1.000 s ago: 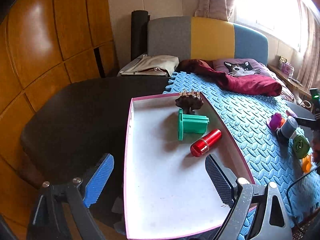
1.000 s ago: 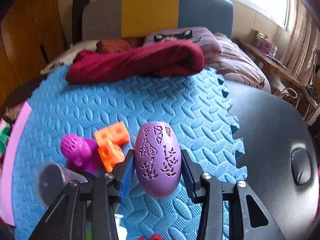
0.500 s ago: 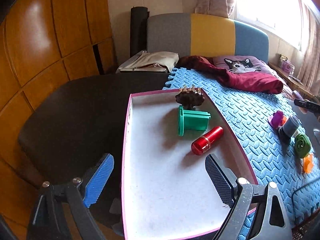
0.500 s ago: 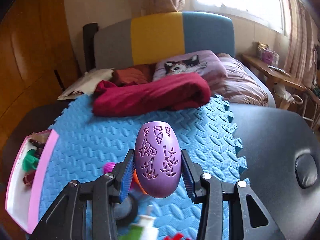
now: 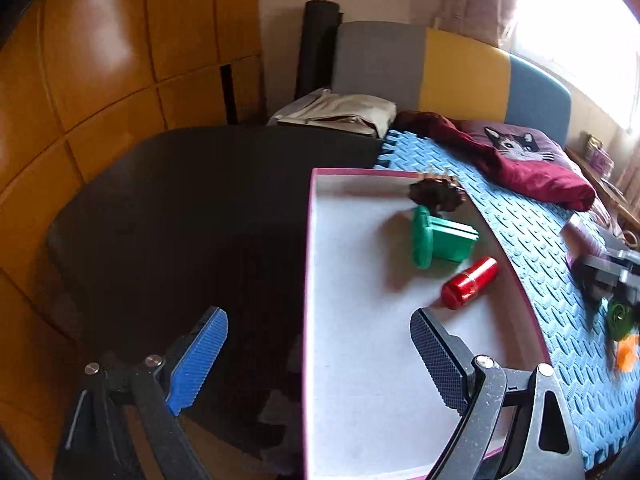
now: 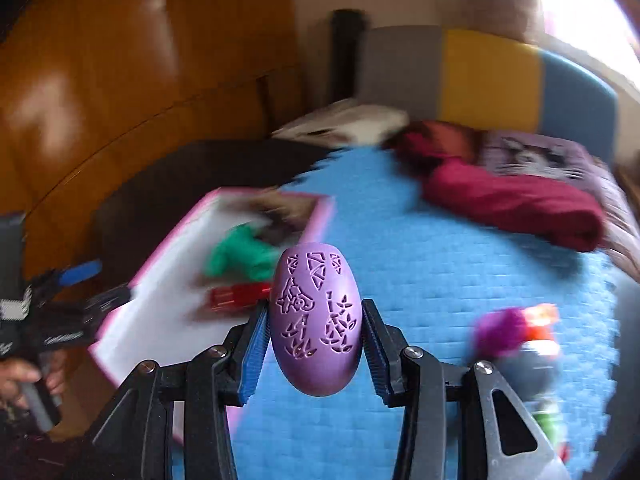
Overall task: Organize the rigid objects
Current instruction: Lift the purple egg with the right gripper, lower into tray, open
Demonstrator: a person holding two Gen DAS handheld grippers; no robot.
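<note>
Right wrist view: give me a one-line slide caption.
Right gripper holds a purple egg above the blue mat, facing the pink-rimmed tray.

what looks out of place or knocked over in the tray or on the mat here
Nothing looks damaged or spilled. In the pink-rimmed tray, the green spool piece and red cylinder lie on their sides, loosely scattered rather than lined up. The right gripper holds the purple perforated egg above the blue foam mat; the left gripper is open and empty.
</note>
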